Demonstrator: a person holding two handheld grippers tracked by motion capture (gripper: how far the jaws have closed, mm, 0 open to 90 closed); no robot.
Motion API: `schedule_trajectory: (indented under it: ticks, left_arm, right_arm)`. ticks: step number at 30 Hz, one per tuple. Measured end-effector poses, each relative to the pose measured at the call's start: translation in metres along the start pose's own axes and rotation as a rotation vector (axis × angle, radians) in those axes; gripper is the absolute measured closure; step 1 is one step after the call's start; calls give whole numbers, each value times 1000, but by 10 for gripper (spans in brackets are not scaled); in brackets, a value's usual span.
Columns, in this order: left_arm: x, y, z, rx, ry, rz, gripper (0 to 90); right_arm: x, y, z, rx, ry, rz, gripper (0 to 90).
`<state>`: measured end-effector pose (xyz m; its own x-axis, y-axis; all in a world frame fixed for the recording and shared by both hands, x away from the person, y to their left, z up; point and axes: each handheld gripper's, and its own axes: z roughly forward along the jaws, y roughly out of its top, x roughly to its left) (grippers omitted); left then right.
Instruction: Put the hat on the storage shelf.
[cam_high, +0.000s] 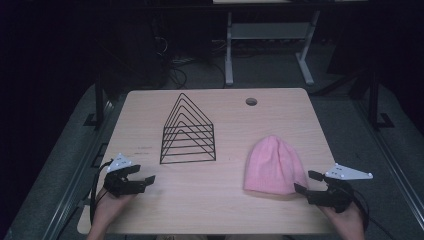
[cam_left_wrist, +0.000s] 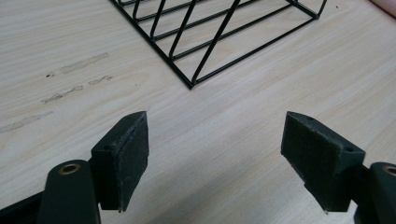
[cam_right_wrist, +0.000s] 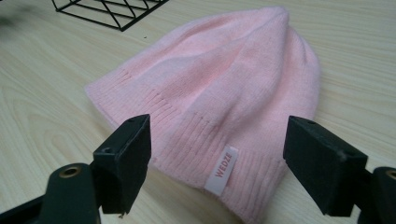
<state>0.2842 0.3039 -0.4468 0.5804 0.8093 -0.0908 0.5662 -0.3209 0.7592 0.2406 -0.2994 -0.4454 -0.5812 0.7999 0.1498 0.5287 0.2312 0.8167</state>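
A pink knit beanie lies flat on the right side of the wooden table, its ribbed brim toward me. Up close in the right gripper view the beanie carries a small white label on its brim. My right gripper stands open just right of the brim, and its jaws frame the brim's edge without touching it. A black wire rack made of nested triangles stands left of centre. My left gripper is open near the table's left front, with bare wood between its jaws and the rack ahead.
A round cable hole sits near the table's far edge. Faint scuff marks streak the wood left of the rack. Beyond the table stand the legs of a white desk frame on a dark floor.
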Motion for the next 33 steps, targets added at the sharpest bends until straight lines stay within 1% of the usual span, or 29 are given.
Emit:
schedule_trajectory:
  ticks: [6,7,9,10,13,15,17,19,21,23,27,30,32,33]
  left_arm:
    - [0,-1,4,18,-8,-2,230]
    - [0,0,3,17,-8,5,230]
    - [-1,-1,3,13,-11,2,229]
    - [-2,-1,1,18,-11,18,230]
    - [-4,-1,0,7,-7,9,229]
    - [-3,-2,-3,3,-4,7,229]
    - [-2,-3,-5,-3,-2,8,229]
    - [-1,-3,-5,-4,1,12,229]
    - [1,-3,-6,-7,3,5,229]
    - [3,-3,-5,-10,3,-3,229]
    - [5,-3,-5,0,6,4,229]
    - [4,-4,-5,-9,4,-6,229]
    - [4,-4,-5,-8,5,-5,229]
    - [5,-4,-5,-2,5,2,229]
  right_arm:
    - [-5,0,-1,0,-5,0,230]
    - [-4,0,-2,-2,-8,4,230]
    - [-3,1,-2,0,-7,2,230]
    - [-2,2,-2,0,-6,-4,230]
    - [2,6,-3,8,-12,-14,213]
    - [2,6,-3,8,-12,-14,213]
    - [7,15,-5,-14,-2,-35,211]
    - [7,17,-5,-12,0,-38,206]
    - [7,21,-4,-11,8,-33,200]
    - [4,24,-3,-4,17,-30,200]
    - [-2,32,2,13,42,-7,187]
    - [-4,36,5,29,54,-10,180]
    - [-4,41,7,46,57,-12,177]
    - [-5,46,10,56,63,-15,177]
